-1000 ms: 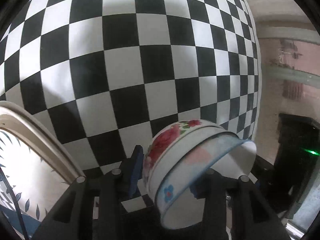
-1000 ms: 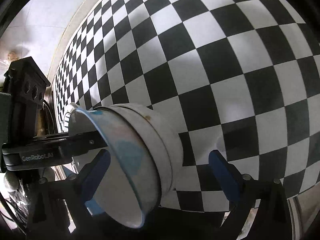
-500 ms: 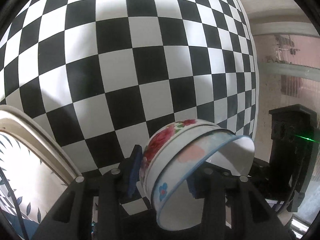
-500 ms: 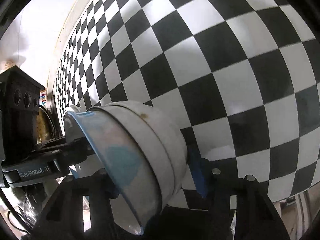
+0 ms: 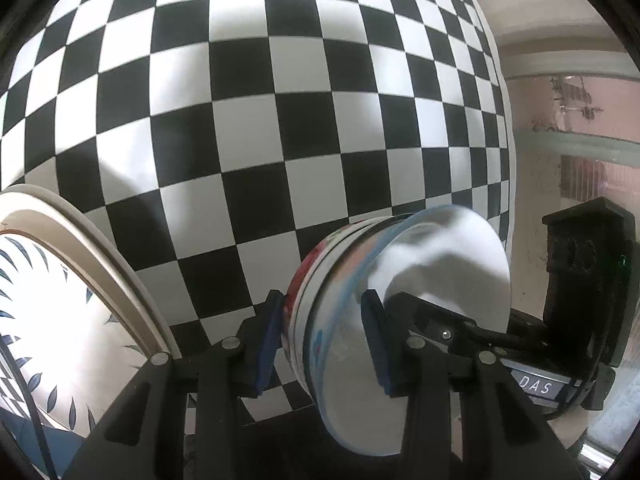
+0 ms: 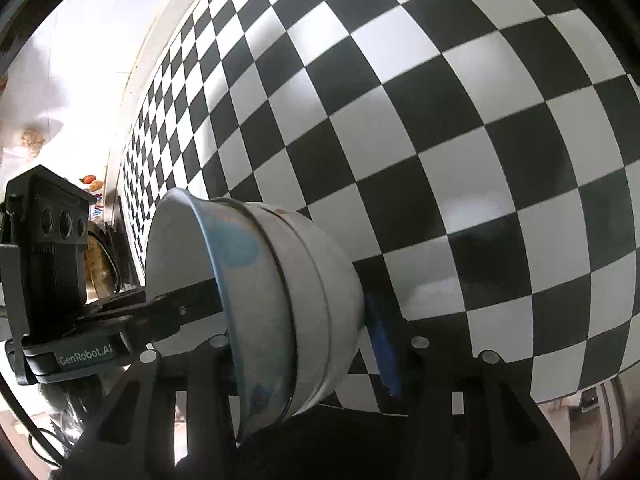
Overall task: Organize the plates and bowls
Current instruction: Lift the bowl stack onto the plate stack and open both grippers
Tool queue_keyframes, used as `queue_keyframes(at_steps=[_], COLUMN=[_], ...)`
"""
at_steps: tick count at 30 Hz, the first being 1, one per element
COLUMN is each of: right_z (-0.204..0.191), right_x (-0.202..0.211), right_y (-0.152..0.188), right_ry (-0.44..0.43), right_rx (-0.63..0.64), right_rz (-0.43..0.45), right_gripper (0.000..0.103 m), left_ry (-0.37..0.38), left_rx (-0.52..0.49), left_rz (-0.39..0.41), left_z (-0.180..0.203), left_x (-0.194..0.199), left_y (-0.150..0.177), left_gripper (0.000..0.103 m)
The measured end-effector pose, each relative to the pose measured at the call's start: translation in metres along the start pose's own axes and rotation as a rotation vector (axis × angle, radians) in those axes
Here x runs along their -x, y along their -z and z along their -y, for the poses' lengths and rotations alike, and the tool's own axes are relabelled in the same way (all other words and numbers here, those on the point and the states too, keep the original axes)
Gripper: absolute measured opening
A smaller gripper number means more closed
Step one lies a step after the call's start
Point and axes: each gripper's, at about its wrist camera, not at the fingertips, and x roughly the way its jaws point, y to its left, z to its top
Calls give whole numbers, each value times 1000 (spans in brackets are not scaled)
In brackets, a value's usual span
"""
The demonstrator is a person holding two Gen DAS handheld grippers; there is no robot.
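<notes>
Left wrist view shows the left gripper (image 5: 324, 344) clenched on the wall of two nested white enamel bowls (image 5: 348, 304), blue-rimmed inside rose-painted, tipped on edge above the black-and-white checked tabletop (image 5: 248, 120). Right gripper (image 6: 300, 344) clamps the opposite wall likewise. Beside them lies a leaf-patterned cream plate (image 5: 44, 296), with open cloth ahead.

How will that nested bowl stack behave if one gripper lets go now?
The bowl stack looks rigid and glossy, so probably slippery against the pads. It is held tilted on edge between the left gripper and right gripper, so it would likely swing or drop. The nested bowls may slide apart, and could chip on the checkered table.
</notes>
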Motion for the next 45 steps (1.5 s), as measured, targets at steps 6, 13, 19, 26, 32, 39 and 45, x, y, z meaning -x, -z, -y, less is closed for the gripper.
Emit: queue_keyframes(at_steps=[6,13,19,26,32,39,45], right_z=[-16,-47,-90,-148,-184,-210,-222], right_x=[4,8,2,-20,-51,-83,-102], right_y=[-5,-7,-9,-6,0,9,11], right_ry=[2,2,-2,6,-8,16,32], right_rx=[20,71,137,211,263,327,358], right_rz=[7,4,-9,-42,-100,-146,-170], right_gripper=[48,48,48,48,48,47,47], left_ry=[13,14,11,6,10,8,-10], left_rx=[8,10,39,113,191,263,294], left_rz=[18,58,107,164,197,210,212], left_z=[-14,-30,-59,-104,-147,-178,-195], left_x=[18,54,89,124,139,142,141], left_y=[7,21,36,62,85,100,103], left_gripper=[36,36,36,36,36,36,36])
